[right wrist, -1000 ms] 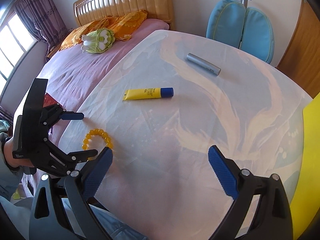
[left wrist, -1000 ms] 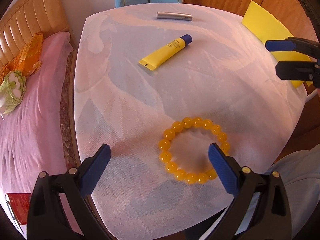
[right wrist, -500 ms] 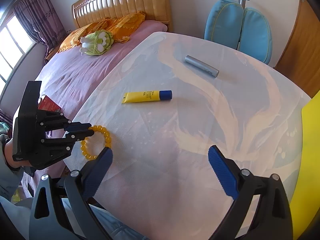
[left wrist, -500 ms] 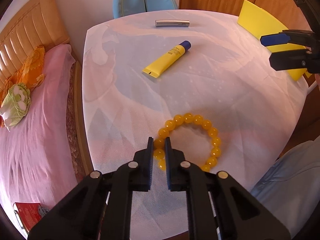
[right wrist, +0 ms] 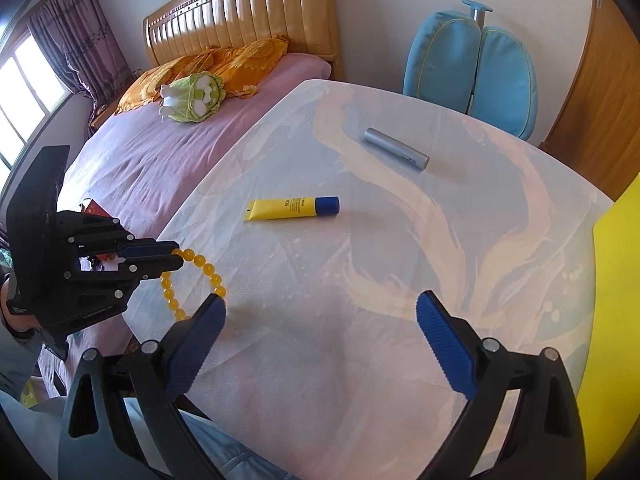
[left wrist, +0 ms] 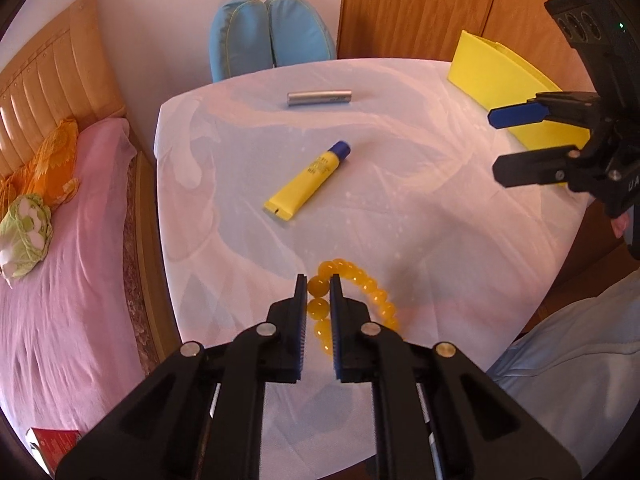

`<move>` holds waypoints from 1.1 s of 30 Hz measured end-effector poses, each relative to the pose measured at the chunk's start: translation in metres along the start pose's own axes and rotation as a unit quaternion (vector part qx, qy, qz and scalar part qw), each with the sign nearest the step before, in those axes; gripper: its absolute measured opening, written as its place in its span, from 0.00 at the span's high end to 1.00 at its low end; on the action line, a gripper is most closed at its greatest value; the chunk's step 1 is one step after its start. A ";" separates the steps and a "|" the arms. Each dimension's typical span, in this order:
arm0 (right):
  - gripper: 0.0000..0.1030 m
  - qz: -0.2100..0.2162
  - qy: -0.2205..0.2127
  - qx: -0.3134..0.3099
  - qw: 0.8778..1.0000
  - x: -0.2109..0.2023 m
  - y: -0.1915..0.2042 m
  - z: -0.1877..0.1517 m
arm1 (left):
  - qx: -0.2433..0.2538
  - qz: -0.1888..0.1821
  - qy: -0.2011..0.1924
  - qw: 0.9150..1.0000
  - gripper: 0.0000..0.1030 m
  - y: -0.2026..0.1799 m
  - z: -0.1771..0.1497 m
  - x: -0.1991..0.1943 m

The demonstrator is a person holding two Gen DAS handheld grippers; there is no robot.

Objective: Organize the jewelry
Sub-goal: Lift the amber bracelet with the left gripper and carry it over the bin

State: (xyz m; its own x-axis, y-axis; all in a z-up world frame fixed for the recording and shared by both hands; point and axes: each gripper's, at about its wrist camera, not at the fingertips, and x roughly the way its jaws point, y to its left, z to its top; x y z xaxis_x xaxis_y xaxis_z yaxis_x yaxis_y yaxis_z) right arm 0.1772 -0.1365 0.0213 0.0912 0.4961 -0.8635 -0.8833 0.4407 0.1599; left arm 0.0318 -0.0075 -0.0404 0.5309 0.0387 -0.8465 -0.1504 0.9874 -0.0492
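Note:
A bracelet of amber-yellow beads (left wrist: 376, 292) hangs from my left gripper (left wrist: 318, 280), whose blue-padded jaws are shut on a few of its beads. In the right wrist view the same bracelet (right wrist: 200, 276) dangles from the left gripper (right wrist: 176, 254), lifted off the table near its left edge. My right gripper (right wrist: 320, 312) stands open over the white tablecloth with nothing between its fingers; it also shows in the left wrist view as the right gripper (left wrist: 496, 140) at the far right. A yellow box (left wrist: 500, 80) stands at the table's far right corner.
A yellow tube with a blue cap (left wrist: 308, 180) lies mid-table and a silver cylinder (left wrist: 319, 98) lies behind it. A blue chair (left wrist: 272, 36) stands behind the table, a bed with pink sheet (left wrist: 64, 260) on the left. A person's light-blue sleeve (left wrist: 568, 364) is lower right.
My left gripper went from wide open to shut on the bead bracelet, then rose, lifting the bracelet off the cloth. The right gripper has stayed put, open.

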 end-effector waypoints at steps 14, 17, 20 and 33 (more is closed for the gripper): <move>0.06 -0.082 -0.092 0.131 0.984 -0.085 -0.090 -0.026 | 0.148 -0.056 -0.060 0.986 0.89 -0.077 0.110 -0.003; 0.06 -0.103 -0.113 0.159 0.975 -0.107 -0.112 -0.037 | 0.174 -0.075 -0.072 0.979 0.89 -0.098 0.133 -0.004; 0.06 -0.123 -0.133 0.182 0.966 -0.126 -0.132 -0.050 | 0.191 -0.096 -0.087 0.973 0.89 -0.119 0.157 -0.008; 0.06 -0.161 -0.188 0.256 0.934 -0.184 -0.237 -0.096 | 0.279 -0.130 -0.131 0.942 0.89 -0.238 0.254 -0.015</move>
State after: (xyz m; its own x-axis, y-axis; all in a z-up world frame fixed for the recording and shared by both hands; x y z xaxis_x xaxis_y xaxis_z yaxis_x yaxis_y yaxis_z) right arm 0.3260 -0.4041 0.0963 0.5548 0.4615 -0.6923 -0.4553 0.8648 0.2116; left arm 0.2712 -0.2045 0.1183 0.6881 -0.2512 -0.6807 0.4362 0.8929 0.1114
